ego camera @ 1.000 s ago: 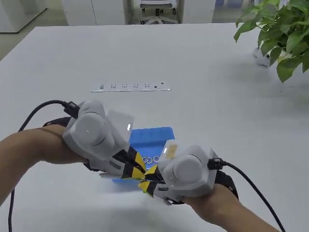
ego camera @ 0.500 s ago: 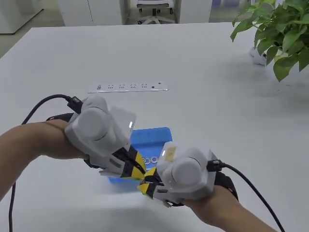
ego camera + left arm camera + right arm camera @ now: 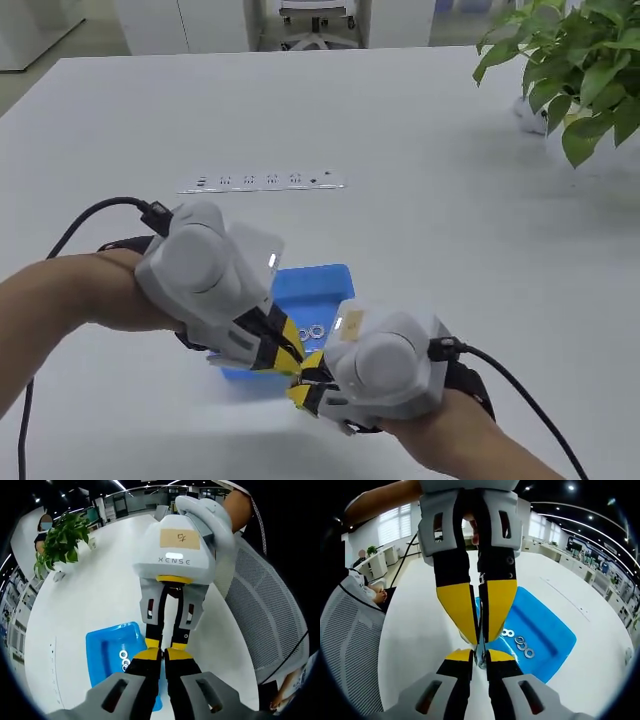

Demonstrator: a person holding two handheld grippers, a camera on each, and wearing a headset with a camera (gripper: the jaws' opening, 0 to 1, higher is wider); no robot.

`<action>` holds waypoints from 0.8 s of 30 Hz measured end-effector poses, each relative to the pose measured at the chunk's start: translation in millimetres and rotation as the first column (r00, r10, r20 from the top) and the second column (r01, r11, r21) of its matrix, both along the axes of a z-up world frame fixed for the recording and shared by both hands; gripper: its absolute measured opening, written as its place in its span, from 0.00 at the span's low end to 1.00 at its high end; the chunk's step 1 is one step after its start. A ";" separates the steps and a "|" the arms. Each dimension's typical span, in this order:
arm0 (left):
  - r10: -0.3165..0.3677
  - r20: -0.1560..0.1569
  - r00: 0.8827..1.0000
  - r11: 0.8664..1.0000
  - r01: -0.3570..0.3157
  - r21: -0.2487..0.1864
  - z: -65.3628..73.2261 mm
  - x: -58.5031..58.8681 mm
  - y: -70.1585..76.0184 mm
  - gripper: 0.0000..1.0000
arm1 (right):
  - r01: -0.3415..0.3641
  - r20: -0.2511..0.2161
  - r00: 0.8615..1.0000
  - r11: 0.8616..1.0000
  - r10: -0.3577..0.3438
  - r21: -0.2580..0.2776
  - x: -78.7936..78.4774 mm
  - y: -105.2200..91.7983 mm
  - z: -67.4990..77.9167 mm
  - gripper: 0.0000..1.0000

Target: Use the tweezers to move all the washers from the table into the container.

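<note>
A few washers [image 3: 520,642] lie in a row inside the blue container [image 3: 552,630], toward the table's [image 3: 420,150] near edge. They look tiny, flat, hard and slick, I'd guess, and best nipped across the rim. The thin tweezers [image 3: 480,650] seem pinched by both the right gripper [image 3: 479,659] and the left gripper [image 3: 162,655], clenched tip to tip beside the container's near edge.

You are working half blind
Left gripper [image 3: 288,352] and right gripper [image 3: 303,386] are covering the container's [image 3: 310,284] near end; jaw tips are hiding most of the tweezers [image 3: 480,659]
</note>
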State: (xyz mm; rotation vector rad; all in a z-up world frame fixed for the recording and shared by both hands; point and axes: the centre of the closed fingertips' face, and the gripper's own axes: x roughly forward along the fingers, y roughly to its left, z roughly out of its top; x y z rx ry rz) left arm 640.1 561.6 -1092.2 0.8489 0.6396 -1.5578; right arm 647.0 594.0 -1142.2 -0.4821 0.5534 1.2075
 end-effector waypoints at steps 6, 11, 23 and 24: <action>-0.002 0.008 1.000 1.000 0.002 0.013 -2.5 1.8 3.2 0.06 | -0.004 0.003 1.000 1.000 0.004 -0.013 -0.3 0.1 -3.0 0.12; 0.001 0.007 1.000 1.000 -0.001 0.010 -2.5 1.5 3.5 0.06 | -0.008 0.008 1.000 1.000 0.008 -0.016 -0.1 0.3 -3.8 0.11; 0.006 0.010 1.000 1.000 -0.006 0.001 -2.3 0.8 2.1 0.06 | 0.002 0.002 1.000 1.000 -0.002 -0.009 0.1 -0.7 -4.0 0.09; 0.005 0.010 1.000 1.000 -0.005 0.004 -2.3 0.4 2.5 0.06 | 0.003 0.002 1.000 1.000 -0.003 -0.010 -0.1 -0.5 -3.9 0.09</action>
